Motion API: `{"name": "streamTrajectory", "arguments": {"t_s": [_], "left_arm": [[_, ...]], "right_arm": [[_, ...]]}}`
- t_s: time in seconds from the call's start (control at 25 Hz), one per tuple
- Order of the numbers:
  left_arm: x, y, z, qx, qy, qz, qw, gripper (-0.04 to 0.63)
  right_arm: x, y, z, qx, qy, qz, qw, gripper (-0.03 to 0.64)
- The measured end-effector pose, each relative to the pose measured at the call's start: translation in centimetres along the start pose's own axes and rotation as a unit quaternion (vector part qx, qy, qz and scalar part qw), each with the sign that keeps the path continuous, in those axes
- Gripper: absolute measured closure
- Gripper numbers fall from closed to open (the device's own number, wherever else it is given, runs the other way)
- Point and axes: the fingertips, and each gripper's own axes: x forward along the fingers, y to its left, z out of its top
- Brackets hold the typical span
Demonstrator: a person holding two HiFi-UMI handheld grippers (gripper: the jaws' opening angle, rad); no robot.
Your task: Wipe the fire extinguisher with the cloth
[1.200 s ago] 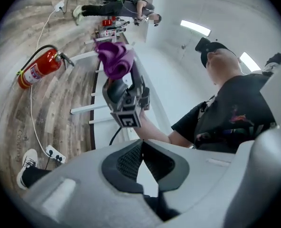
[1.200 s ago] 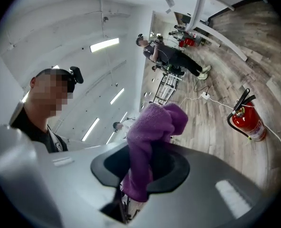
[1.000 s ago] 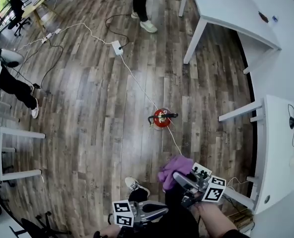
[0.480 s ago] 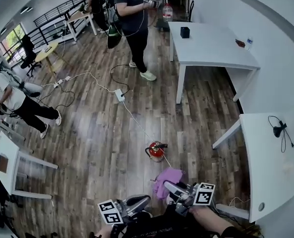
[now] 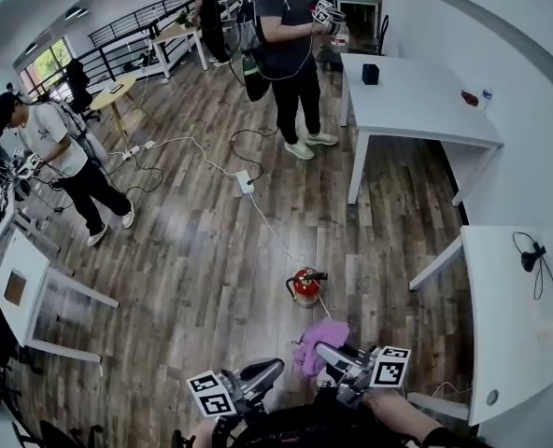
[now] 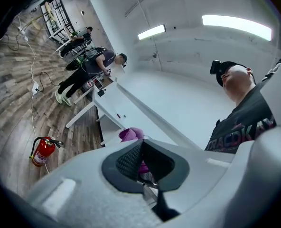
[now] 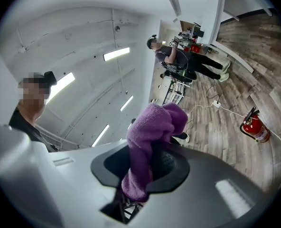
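A wood floor (image 5: 192,250) bears cable (image 5: 271,233) and fire extinguisher (image 5: 305,287); right hand-held gripper (image 5: 321,350) pinches cloth (image 5: 319,334), left hand-held gripper (image 5: 275,368) closed.

Both tools are pale grey moulded shells with black textured pads (image 6: 125,159) lining their 2 jaws. The left gripper (image 5: 271,370) and the right gripper (image 5: 324,350) each carry a white cube (image 5: 391,366) printed with black square markers. The person wears a black printed T-shirt (image 6: 245,123) and a black headset (image 6: 218,67).
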Motion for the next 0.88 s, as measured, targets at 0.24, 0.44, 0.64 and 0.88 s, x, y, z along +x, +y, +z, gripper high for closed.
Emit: {"name": "streamTrajectory", "arguments": {"t_s": [0.24, 0.44, 0.64, 0.88], "left_arm": [[-6.7, -1.4, -0.9, 0.007, 0.018, -0.021, 0.9996, 0.595], [-15.3, -1.9, -1.6, 0.012, 0.038, -0.029, 0.9988, 0.595], [-22.3, -3.3, -3.5, 0.010, 0.059, -0.036, 0.9976, 0.595], [-23.5, -5.1, -4.2, 0.028, 0.065, -0.051, 0.9962, 0.597]], "right_arm": [[2.2, 3.6, -5.6, -0.004, -0.029, -0.016, 0.999, 0.529], [5.3, 8.0, -12.8, -0.015, -0.052, -0.017, 0.998, 0.528], [5.6, 11.3, -19.3, -0.031, -0.066, -0.043, 0.996, 0.528], [5.9, 14.7, -20.7, -0.063, -0.056, -0.033, 0.996, 0.528]]}}
